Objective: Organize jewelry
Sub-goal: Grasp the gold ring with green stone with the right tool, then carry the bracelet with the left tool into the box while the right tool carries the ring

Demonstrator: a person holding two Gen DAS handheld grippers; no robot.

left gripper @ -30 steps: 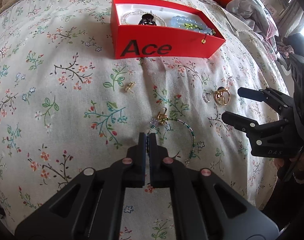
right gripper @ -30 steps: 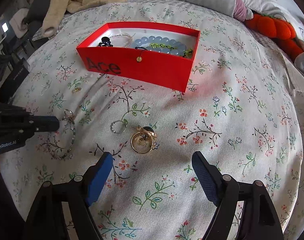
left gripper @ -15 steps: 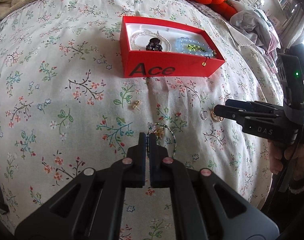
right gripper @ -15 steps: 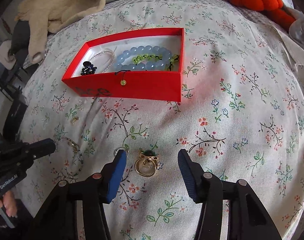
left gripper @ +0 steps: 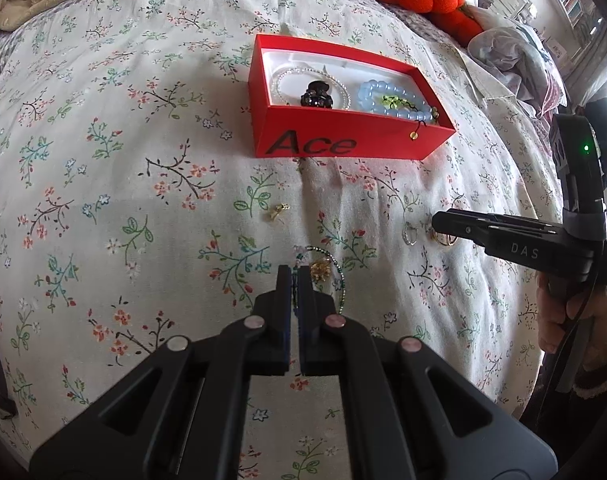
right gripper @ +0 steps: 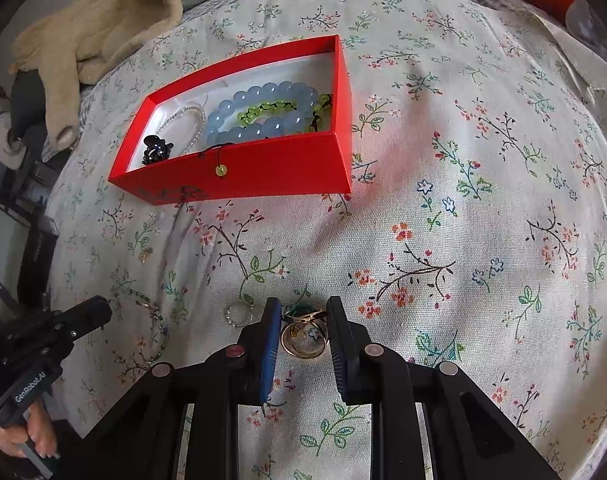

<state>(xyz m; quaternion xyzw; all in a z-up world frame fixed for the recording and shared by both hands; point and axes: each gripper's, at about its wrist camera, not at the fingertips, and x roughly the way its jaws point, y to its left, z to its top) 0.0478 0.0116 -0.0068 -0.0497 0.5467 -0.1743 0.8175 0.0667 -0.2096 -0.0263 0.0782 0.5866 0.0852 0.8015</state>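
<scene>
Bedspread (left gripper: 103, 160) with a flower print is filling both views, and the red box (left gripper: 343, 146) is sitting in the upper middle of each frame, already holding a blue bead bracelet (right gripper: 259, 114), a pearl strand (left gripper: 287, 80) and a dark clip (left gripper: 317, 94). Lower down, loose pieces are lying on the cloth: a green beaded chain (left gripper: 339, 276) with a gold charm, a gold ring (right gripper: 305, 334), a small silver ring (right gripper: 235, 316) and a tiny gold earring (left gripper: 277, 212) left of centre in the left view. The right gripper (right gripper: 303, 320) is straddling the gold ring at the bottom centre of its frame, fingers parted with the ring between them and not yet pinched. The left gripper (left gripper: 294, 276) is showing fingers pressed nearly together at the chain's end; whether they are gripping it I cannot tell. Judging by this, the ring pickup is in hand; the next move is calling for squeezing the right fingers onto the ring, lifting it cleanly and carrying it up over the box.
</scene>
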